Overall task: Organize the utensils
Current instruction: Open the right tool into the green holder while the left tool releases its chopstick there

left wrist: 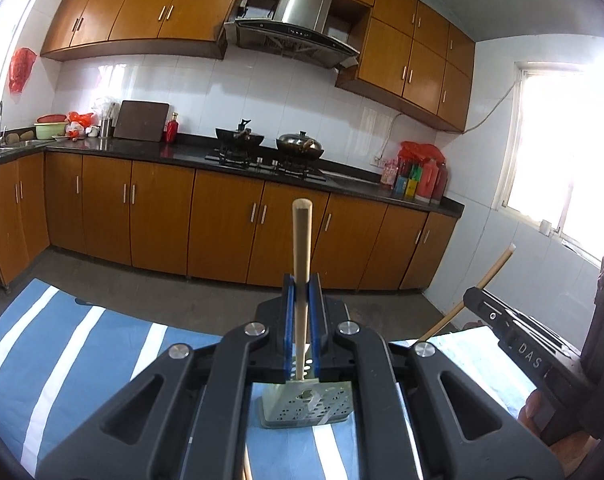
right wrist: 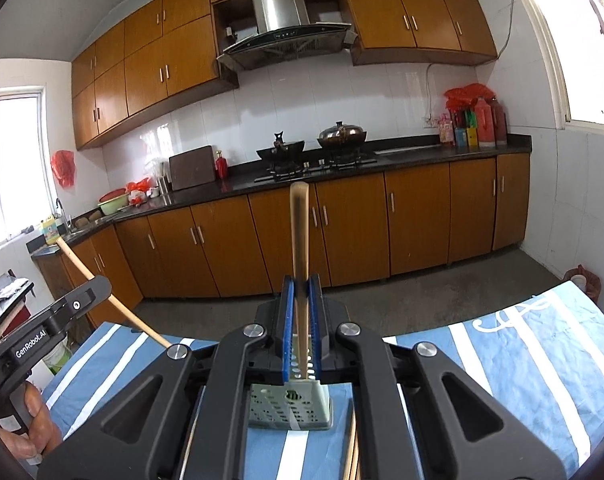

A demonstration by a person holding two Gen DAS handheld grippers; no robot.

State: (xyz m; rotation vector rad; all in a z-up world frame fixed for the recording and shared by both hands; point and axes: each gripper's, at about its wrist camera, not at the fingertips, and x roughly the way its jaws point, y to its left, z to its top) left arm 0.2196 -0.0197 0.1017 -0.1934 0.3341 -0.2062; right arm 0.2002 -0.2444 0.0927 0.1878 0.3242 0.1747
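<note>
Pale, matt wooden chopstick [left wrist: 302, 280] pinched between blue rubbery-looking fingers [left wrist: 289, 312] on matt black plastic left gripper [left wrist: 301, 300], with brushed metal pivot caps. Same finish on right gripper [right wrist: 301, 300], clamping a darker-streaked wooden chopstick [right wrist: 299, 264]. Grey-green perforated plastic utensil holder [right wrist: 289, 408] on blue-and-white striped cloth [right wrist: 542, 360]. Far off, glossy black counter [left wrist: 141, 148].
</note>
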